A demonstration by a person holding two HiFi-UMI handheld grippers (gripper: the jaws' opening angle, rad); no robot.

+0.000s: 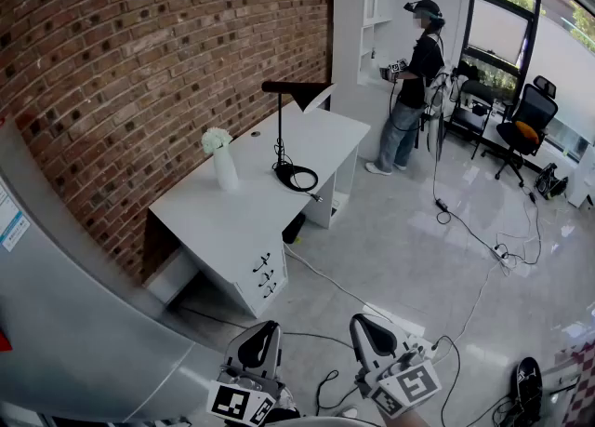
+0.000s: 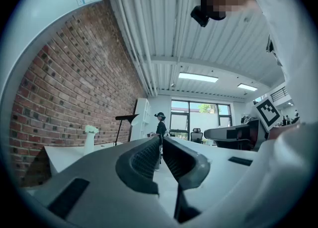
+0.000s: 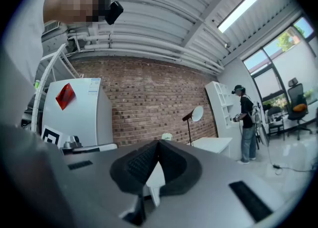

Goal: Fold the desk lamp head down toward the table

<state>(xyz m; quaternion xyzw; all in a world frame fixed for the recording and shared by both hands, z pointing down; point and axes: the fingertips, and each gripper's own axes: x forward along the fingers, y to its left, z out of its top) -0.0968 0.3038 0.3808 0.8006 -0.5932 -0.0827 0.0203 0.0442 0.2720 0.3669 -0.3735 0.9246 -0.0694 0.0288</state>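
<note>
1. Left gripper (image 2: 160,140): low at the frame's bottom edge in the head view. Jaws closed tip to tip with only a thin slit behind; nothing between them.
2. Right gripper (image 3: 158,145): beside the left one, apart from it. Jaws closed at the tips, nothing held.
3. Both grippers are over the pale floor, well apart from the desk. Black and white cables (image 1: 469,234) trail across the floor to the right.
4. White desk (image 1: 232,220) stands along the brick wall (image 1: 139,53), with a drawer front at its near corner.
5. On the desk, wall side: white vase with white flowers (image 1: 223,163), upright.
6. Desk lamp (image 1: 281,132): near the desk's middle, past the vase and apart from it. Thin black pole upright, dark cord coiled around its foot. The head sits at the top of the pole, raised well above the desktop, not folded down.
7. Beyond the desk: a person (image 1: 414,90) stands facing a white shelf unit (image 1: 372,16).
8. Farthest: black office chairs (image 1: 522,129) by the windows.
</note>
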